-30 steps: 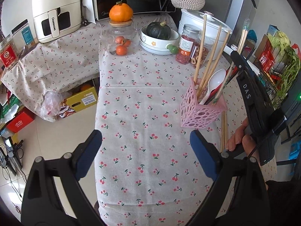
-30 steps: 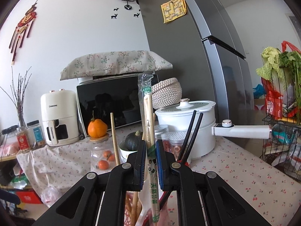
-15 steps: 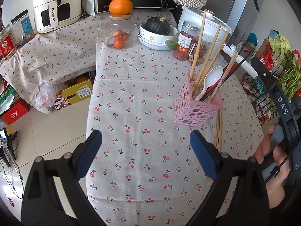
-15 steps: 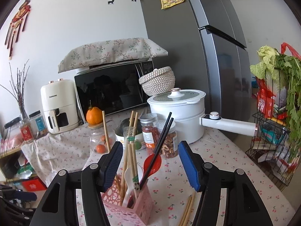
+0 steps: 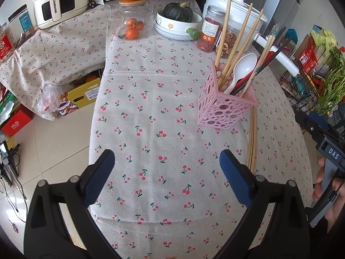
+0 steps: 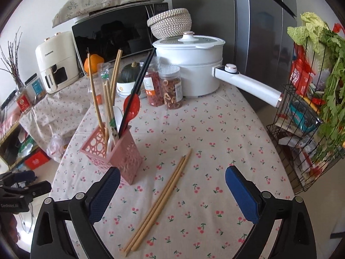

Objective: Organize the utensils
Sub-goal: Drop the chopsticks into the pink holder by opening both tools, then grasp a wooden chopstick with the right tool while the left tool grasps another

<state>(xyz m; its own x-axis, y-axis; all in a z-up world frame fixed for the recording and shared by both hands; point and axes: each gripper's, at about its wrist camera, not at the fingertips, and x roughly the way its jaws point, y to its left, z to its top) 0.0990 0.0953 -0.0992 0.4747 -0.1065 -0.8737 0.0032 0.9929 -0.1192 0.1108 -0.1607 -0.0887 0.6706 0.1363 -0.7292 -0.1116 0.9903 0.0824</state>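
Still, your right gripper (image 6: 171, 192) and left gripper (image 5: 167, 174) both hung wide open and empty, and grabbing the loose wooden chopsticks (image 6: 159, 202) carelessly risked toppling the top-heavy pink perforated plastic utensil holder (image 6: 116, 151) just beside them.

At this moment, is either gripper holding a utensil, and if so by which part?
Nothing is held. The left gripper and the right gripper are both open, with only tablecloth between the fingers; the loose chopsticks lie untouched.
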